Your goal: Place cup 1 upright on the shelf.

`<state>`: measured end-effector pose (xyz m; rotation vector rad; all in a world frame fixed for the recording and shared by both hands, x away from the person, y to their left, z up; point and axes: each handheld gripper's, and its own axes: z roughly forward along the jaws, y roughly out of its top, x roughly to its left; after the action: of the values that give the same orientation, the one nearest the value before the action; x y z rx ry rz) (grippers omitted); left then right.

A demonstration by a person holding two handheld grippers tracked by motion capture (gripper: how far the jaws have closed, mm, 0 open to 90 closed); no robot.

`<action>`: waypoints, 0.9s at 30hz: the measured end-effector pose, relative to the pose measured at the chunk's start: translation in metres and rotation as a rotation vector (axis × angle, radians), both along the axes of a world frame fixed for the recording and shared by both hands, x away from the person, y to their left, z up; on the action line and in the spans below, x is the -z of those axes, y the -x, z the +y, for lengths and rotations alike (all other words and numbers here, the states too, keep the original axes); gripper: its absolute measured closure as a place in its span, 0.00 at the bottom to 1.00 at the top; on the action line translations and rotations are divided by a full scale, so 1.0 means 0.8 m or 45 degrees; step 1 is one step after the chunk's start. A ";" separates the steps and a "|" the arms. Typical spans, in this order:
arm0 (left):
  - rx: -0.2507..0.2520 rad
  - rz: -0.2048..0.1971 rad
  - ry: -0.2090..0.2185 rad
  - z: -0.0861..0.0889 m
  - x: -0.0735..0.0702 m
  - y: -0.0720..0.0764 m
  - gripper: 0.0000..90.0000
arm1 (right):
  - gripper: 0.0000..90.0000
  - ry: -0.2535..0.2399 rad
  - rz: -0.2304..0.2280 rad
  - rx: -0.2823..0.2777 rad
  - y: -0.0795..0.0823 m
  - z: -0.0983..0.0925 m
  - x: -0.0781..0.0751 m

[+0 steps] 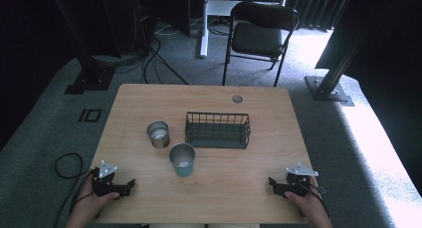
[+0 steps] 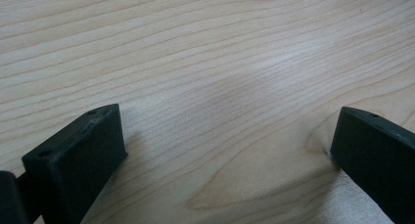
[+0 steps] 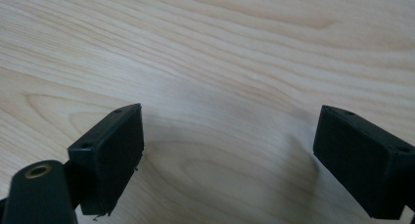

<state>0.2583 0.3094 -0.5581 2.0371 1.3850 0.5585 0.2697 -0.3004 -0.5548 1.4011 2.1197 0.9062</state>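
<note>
1. Nearest the camera, at the near left corner of the worktop (image 1: 209,96), the left gripper (image 1: 128,184) rests in the person's left hand (image 1: 89,200), its jaws pointing right along the wood.
2. Seen in the left gripper view, its jaws stand wide apart with bare wood grain between them and nothing held.
3. At the near right corner, the right gripper (image 1: 272,183) sits in the right hand (image 1: 311,203), its jaws pointing left toward the middle of the worktop.
4. Seen in the right gripper view, these jaws are likewise spread wide, with bare wood between them.
5. Between the two grippers and a little farther off, a teal cup (image 1: 182,160) stands upright, well apart from both grippers.
6. Just beyond it to the left stands a shorter steel cup (image 1: 158,134), upright, close to the teal cup; whether they touch cannot be told.
7. To the right of the steel cup sits a dark wire basket (image 1: 217,130), its near left corner close to the teal cup's rim.
8. A round grommet (image 1: 237,99) marks the far edge of the worktop.
9. Beyond the worktop, on the grey carpet, stands a black folding chair (image 1: 259,36).
</note>
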 end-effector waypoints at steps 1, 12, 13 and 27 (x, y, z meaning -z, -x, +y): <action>0.000 0.000 0.000 0.000 0.000 0.000 0.00 | 0.13 -0.020 -0.014 -0.023 -0.002 0.006 -0.002; 0.009 0.000 0.000 0.000 0.000 -0.001 0.00 | 0.13 -0.039 -0.047 -0.154 -0.012 0.045 -0.008; 0.009 0.000 0.000 0.000 0.000 -0.001 0.00 | 0.13 -0.042 -0.046 -0.177 -0.014 0.053 -0.009; 0.009 0.001 -0.001 0.001 0.000 -0.001 0.00 | 0.12 -0.055 -0.064 -0.321 -0.025 0.096 -0.010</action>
<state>0.2588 0.3099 -0.5581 2.0422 1.3774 0.5552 0.2898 -0.2236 -0.5469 1.1337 2.2853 1.0757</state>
